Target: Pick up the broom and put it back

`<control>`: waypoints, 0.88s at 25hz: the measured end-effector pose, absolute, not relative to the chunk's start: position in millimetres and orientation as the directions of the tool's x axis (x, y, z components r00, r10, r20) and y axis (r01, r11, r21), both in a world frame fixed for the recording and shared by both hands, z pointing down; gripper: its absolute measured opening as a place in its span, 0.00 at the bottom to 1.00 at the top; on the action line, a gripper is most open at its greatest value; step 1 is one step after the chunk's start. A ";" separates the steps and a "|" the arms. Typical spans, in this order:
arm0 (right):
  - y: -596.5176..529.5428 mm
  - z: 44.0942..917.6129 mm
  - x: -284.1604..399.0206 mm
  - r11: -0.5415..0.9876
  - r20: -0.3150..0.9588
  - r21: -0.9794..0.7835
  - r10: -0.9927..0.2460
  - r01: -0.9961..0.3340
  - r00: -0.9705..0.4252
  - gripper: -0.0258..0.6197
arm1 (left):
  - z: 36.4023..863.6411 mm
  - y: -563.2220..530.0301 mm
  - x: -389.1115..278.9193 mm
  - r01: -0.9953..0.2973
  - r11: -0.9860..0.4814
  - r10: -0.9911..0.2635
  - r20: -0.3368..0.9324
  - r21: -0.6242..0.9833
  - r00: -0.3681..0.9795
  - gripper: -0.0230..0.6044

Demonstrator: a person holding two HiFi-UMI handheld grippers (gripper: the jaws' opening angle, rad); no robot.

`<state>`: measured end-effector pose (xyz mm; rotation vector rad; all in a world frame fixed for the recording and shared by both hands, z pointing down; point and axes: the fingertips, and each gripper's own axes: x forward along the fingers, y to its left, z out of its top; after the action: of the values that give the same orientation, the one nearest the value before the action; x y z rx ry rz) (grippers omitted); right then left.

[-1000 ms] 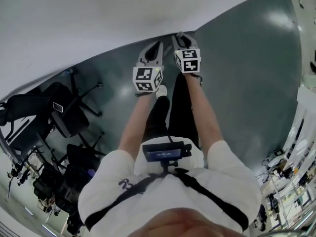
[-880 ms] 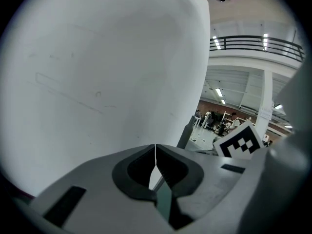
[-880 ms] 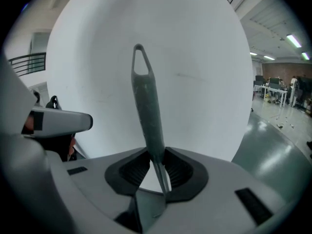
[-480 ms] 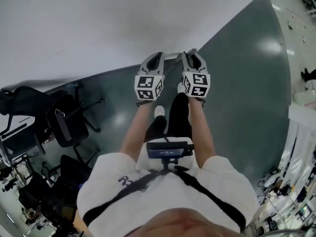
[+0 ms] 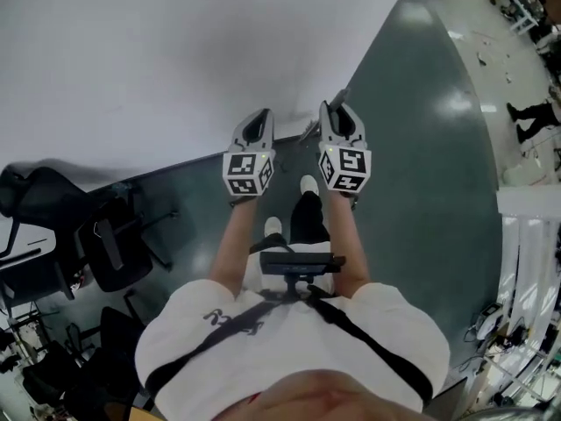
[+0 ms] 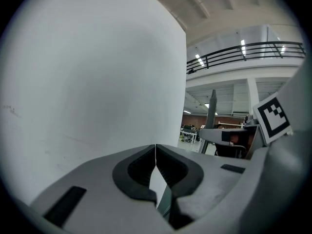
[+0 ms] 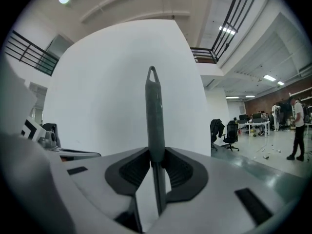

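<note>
The broom (image 7: 155, 112) stands upright, its grey handle clamped in the right tool (image 7: 156, 165), close before the white wall (image 7: 107, 91); the left tool (image 6: 155, 161) alongside has its jaws together on nothing. To put it back well, I judge the handle should be held plumb and firmly clamped until it leans or hangs steady at the wall. The brush end is hidden below the jaws, and no hook or rack shows.

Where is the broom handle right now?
In the right gripper view the broom handle stands upright, clamped in the jaws of the right gripper, in front of the white wall. The left gripper, shut and empty, is beside it.
</note>
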<state>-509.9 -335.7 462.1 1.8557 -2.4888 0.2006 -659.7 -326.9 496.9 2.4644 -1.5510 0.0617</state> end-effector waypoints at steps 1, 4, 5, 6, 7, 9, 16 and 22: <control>-330.6 450.1 -508.6 0.281 0.086 -0.081 -0.954 -0.956 -0.288 0.20 | 487.4 -323.4 -656.6 -0.889 -0.424 -0.882 0.143 0.172 0.449 0.06; -311.3 413.2 -501.1 0.287 0.040 -0.066 -0.956 -0.956 -0.290 0.20 | 453.7 -309.8 -636.9 -0.861 -0.478 -0.861 0.104 0.173 0.499 0.06; -304.0 401.4 -498.4 0.287 0.023 -0.061 -0.957 -0.956 -0.289 0.20 | 440.6 -304.3 -628.3 -0.847 -0.506 -0.847 0.090 0.166 0.524 0.06; -296.7 390.1 -495.7 0.285 0.004 -0.056 -0.958 -0.957 -0.285 0.20 | 427.4 -299.0 -619.9 -0.831 -0.534 -0.832 0.075 0.159 0.549 0.06; -289.6 379.3 -492.8 0.279 -0.014 -0.054 -0.960 -0.959 -0.279 0.20 | 414.8 -294.2 -612.1 -0.815 -0.559 -0.817 0.062 0.153 0.573 0.06; -275.3 360.5 -485.9 0.261 -0.050 -0.053 -0.965 -0.964 -0.258 0.20 | 393.5 -284.8 -598.4 -0.785 -0.602 -0.789 0.039 0.148 0.613 0.06; -221.8 310.8 -435.9 0.161 -0.132 -0.051 -0.979 -0.986 -0.153 0.20 | 347.1 -247.8 -545.2 -0.726 -0.679 -0.731 -0.016 0.111 0.682 0.05; -194.3 293.4 -420.5 0.068 -0.171 -0.024 -0.983 -0.997 -0.063 0.20 | 337.0 -233.1 -522.9 -0.657 -0.745 -0.664 -0.033 0.119 0.747 0.06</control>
<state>-420.5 -194.3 293.4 2.2412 -2.3936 -0.1643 -522.9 -233.1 337.0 2.8428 -1.0777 -0.1114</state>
